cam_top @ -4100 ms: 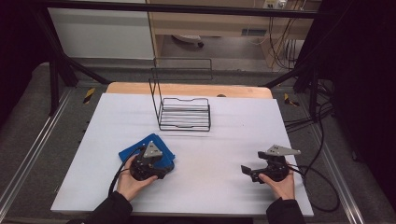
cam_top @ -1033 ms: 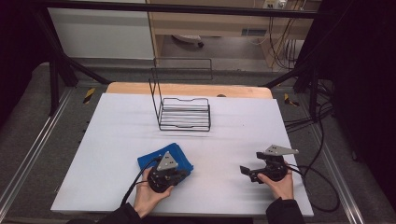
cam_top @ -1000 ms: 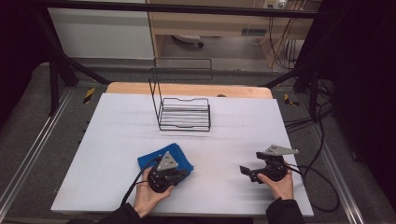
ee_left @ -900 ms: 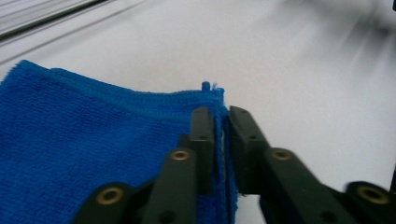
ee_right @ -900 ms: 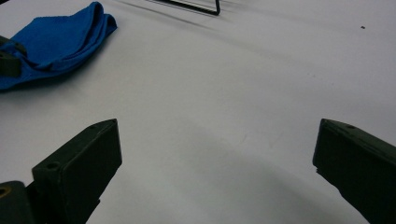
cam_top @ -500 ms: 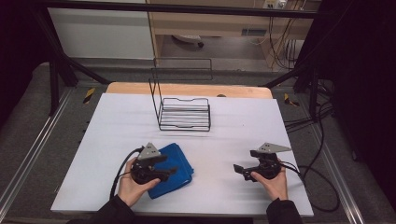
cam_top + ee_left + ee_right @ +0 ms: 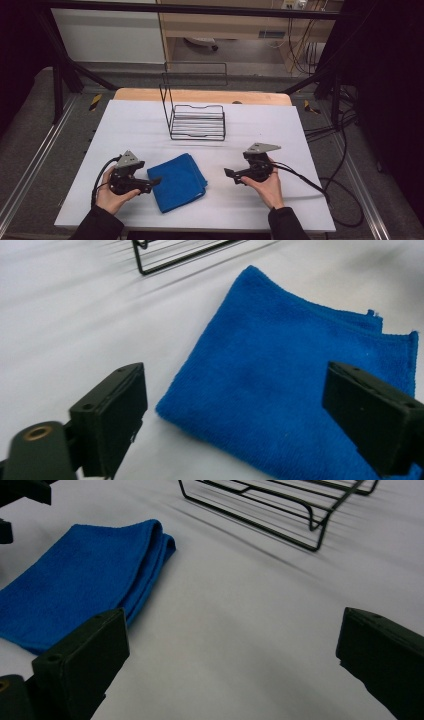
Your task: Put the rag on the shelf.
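The cloth [image 7: 177,181] lay folded, released for a fresh grip. The left gripper [image 7: 152,184], jaws just opened, sat beside it; the right gripper [image 7: 228,174] gaped empty, facing it.

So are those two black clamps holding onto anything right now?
No. The left gripper has just opened its jaws, with nothing clamped; the blue cloth lies flat on the table. The right gripper is open too.

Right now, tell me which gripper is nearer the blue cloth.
Left. The left gripper is open beside the blue cloth's left edge; the right gripper sits across a gap of bare table.
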The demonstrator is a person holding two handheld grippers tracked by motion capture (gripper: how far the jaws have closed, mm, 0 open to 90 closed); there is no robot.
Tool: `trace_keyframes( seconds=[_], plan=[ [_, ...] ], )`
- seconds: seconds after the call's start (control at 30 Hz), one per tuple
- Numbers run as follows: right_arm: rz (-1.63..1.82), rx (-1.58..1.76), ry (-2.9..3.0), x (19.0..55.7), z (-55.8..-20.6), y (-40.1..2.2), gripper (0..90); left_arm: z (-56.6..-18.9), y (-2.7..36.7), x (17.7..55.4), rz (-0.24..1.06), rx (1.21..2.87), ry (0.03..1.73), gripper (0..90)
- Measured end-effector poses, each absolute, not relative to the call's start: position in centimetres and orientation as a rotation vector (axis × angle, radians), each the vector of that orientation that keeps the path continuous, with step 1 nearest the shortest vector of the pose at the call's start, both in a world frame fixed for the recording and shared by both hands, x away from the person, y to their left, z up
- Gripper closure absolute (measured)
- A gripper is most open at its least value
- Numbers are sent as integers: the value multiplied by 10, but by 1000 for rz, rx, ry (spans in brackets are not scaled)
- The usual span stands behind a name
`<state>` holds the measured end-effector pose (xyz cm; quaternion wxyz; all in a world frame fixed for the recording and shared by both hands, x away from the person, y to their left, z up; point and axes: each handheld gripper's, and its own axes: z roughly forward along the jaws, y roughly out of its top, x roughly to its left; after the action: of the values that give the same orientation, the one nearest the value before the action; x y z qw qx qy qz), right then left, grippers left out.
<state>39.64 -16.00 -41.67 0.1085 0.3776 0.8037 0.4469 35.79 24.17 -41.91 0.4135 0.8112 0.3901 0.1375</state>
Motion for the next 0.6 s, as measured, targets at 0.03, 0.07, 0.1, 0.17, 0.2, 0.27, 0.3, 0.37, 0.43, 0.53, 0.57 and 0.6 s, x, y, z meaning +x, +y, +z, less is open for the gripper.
trace_keyframes(
  seconds=[0.03, 0.07, 0.1, 0.17, 0.2, 0.27, 0.3, 0.37, 0.43, 0.53, 0.57, 0.6],
  plan=[
    [1318, 1116, 2366, 399, -416, -152, 17, -420, 244, 358, 350, 2046, 973, 85],
    [1325, 1105, 2373, 403, -416, -142, 21, -421, 246, 357, 351, 2041, 975, 83],
    [1326, 1092, 2380, 405, -416, -135, 26, -421, 247, 357, 347, 2041, 971, 83],
    [1327, 1080, 2400, 410, -417, -119, 47, -422, 248, 357, 341, 2037, 964, 83],
    [1323, 1071, 2410, 413, -418, -111, 59, -423, 249, 357, 344, 2038, 965, 82],
    [1319, 1075, 2430, 420, -420, -98, 93, -424, 250, 357, 337, 2032, 977, 82],
    [1323, 1066, 2445, 423, -422, -92, 114, -425, 250, 357, 337, 2031, 976, 82],
    [1327, 1070, 2470, 430, -425, -80, 157, -425, 252, 357, 339, 2027, 977, 83],
    [1321, 1066, 2492, 436, -430, -69, 207, -425, 254, 357, 336, 2019, 976, 83],
    [1320, 1062, 2513, 444, -437, -54, 254, -426, 254, 357, 336, 2019, 981, 83],
    [1317, 1062, 2515, 446, -438, -50, 269, -427, 254, 357, 335, 2017, 983, 83],
    [1317, 1062, 2520, 448, -442, -45, 293, -427, 254, 357, 335, 2019, 985, 84]
  ],
)
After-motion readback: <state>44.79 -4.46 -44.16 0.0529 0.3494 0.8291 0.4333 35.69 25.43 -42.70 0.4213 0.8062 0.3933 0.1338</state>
